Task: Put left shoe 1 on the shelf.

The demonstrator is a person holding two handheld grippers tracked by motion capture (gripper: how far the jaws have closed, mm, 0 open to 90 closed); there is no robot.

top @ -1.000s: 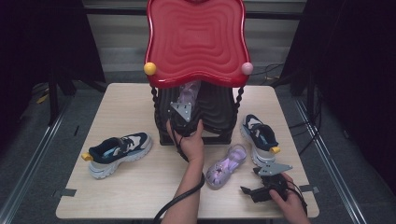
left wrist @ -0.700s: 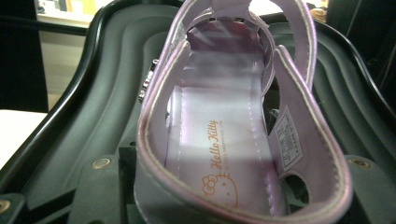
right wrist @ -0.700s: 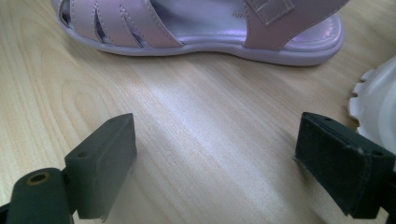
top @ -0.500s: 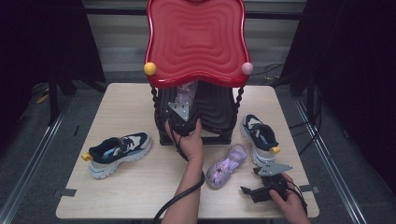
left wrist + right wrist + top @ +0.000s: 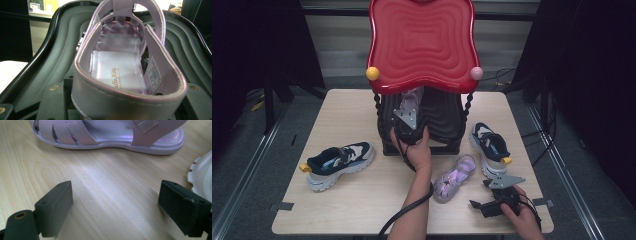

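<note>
Item one, a lilac sandal (image 5: 120, 67), heel strap toward us, sits on the black ribbed lower shelf (image 5: 190, 50) of the red-topped rack (image 5: 421, 45); we read the left claw (image 5: 410, 131) as clamped on its heel to seat it there, though its jaws are hidden behind the strap. Item two, the matching sandal (image 5: 110, 135), lies on its sole just ahead of the right claw (image 5: 125, 207), whose jaws stand wide and empty, likely waiting its turn. We list a pale wood-grain table (image 5: 357, 200), two navy trainers (image 5: 339, 162) (image 5: 489, 147) flanking the rack, dark curtains around.
</note>
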